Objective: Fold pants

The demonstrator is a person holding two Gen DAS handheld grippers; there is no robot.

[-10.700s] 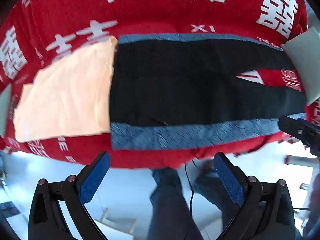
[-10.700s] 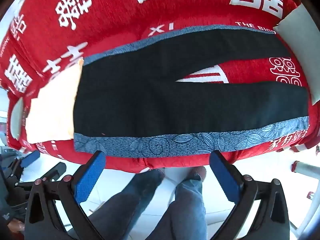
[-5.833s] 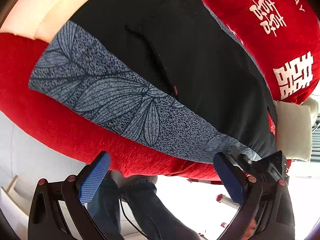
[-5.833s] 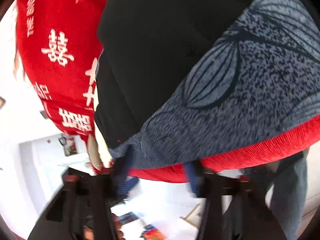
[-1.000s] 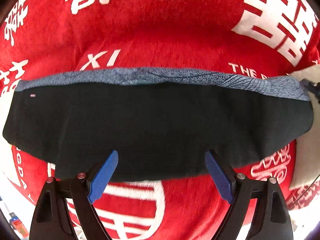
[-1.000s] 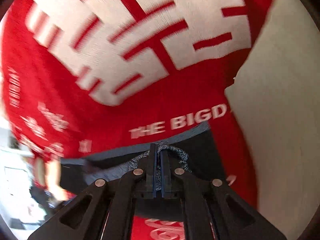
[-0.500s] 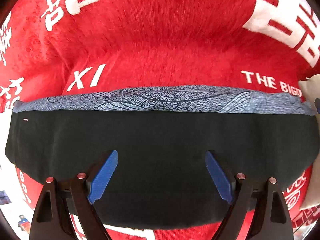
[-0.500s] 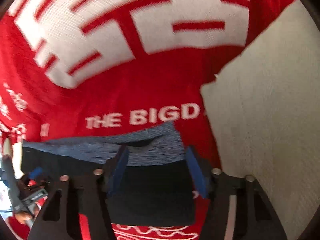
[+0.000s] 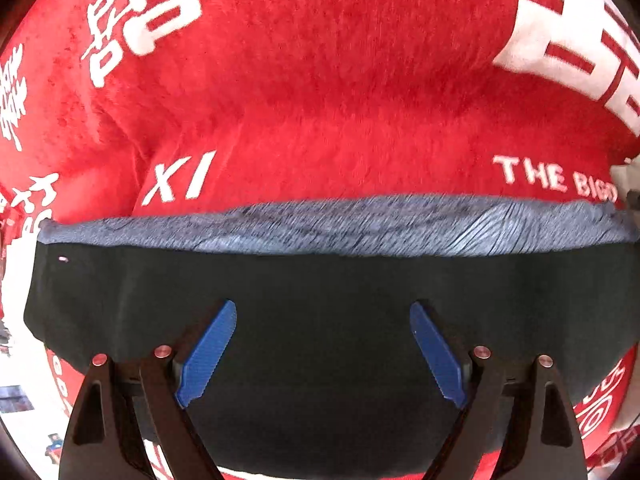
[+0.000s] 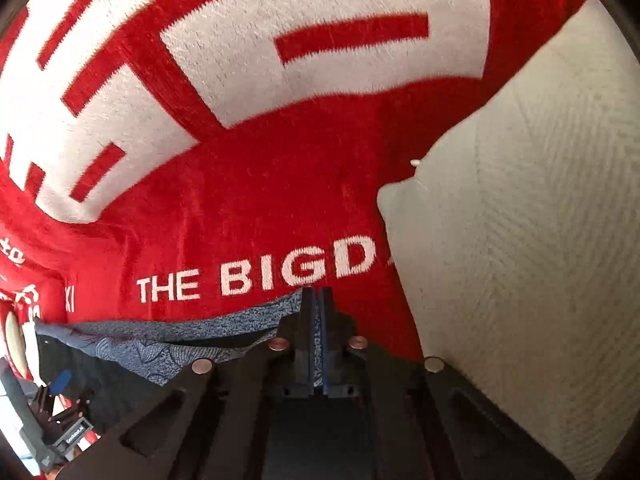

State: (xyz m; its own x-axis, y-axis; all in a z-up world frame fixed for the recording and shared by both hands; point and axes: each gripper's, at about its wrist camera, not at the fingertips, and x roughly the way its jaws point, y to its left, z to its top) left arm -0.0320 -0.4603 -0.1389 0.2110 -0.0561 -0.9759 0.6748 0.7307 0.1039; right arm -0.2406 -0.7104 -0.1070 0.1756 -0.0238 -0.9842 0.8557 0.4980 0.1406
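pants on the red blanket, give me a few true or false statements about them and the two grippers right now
1. The right gripper has its jaws shut on the blue-grey patterned edge of the pants. True.
2. The left gripper is clamped on the fabric. False: its jaws stand wide open over the black part of the pants.
3. The pants lie spread with both legs apart. False: they lie as one long strip, patterned band along the far edge.
4. A pale cushion lies beside the right gripper. True.
5. The red blanket is plain. False: it carries white characters and lettering.
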